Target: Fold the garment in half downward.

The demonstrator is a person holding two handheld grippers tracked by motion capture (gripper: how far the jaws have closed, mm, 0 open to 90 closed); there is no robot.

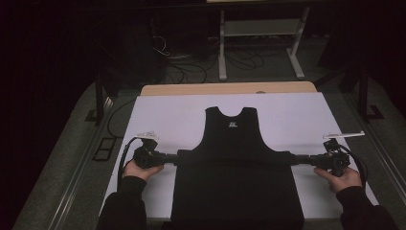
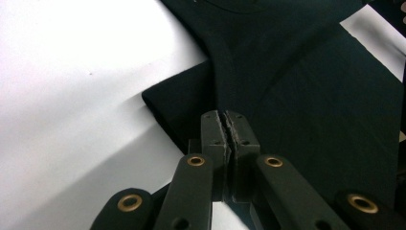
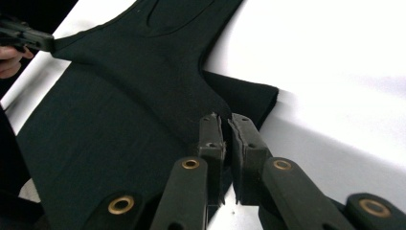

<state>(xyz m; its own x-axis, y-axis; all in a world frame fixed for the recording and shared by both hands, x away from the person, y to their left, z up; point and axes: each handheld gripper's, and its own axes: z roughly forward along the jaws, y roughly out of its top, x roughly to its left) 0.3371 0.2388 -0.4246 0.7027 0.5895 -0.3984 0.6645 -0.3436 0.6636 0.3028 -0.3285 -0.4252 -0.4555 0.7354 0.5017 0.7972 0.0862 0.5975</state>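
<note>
So up close, the left gripper [image 2: 225, 125] has its two black jaws pinched tight together, pads meeting on the edge of a black garment [image 2: 306, 86]. The fabric spreads up and to the right, with a folded flap sticking out left of the jaws. It all lies on a white table cover [image 2: 72, 96], bright and bare on the left.

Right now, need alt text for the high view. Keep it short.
A black T-shirt lies on a white table, its lower part folded up over the chest, collar pointing away. A person's left tool and right tool each pinch the shirt at opposite ends of the fold, jaws shut on the cloth.
</note>
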